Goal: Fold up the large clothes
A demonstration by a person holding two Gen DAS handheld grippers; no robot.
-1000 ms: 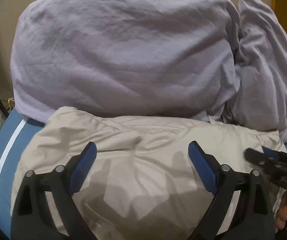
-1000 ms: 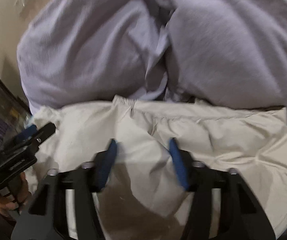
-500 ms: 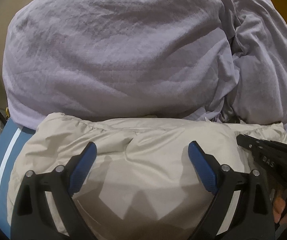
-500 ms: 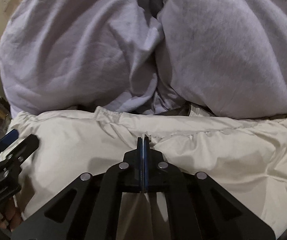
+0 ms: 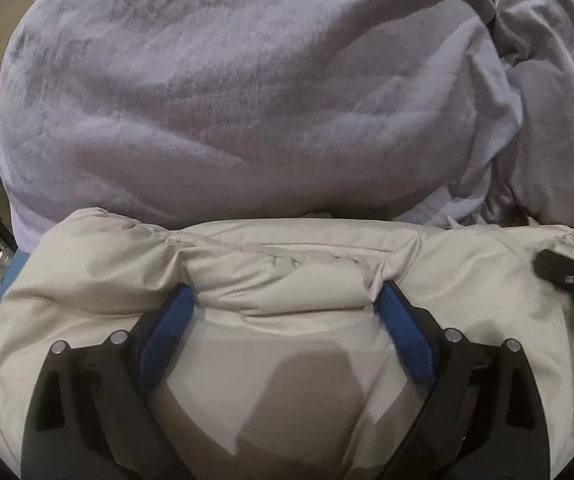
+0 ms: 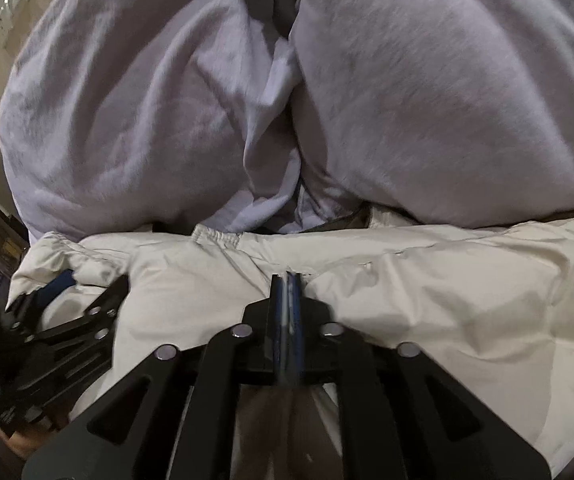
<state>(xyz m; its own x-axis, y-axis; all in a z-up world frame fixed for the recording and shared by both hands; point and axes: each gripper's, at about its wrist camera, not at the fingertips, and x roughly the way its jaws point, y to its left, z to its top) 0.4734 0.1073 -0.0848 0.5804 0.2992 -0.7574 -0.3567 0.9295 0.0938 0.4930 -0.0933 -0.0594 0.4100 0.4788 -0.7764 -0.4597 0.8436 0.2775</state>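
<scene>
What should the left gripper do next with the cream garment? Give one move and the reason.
Probably close the left gripper on the fold bunched between its open pads. The right gripper is already shut on the cream garment near its far edge, so a matching left pinch would likely let both lift that edge, which lies against the lilac bedding.

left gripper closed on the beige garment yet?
No: in the left wrist view the left gripper has its jaws spread wide, its blue pads pressed down into the beige garment with a puffed ridge between them.
</scene>
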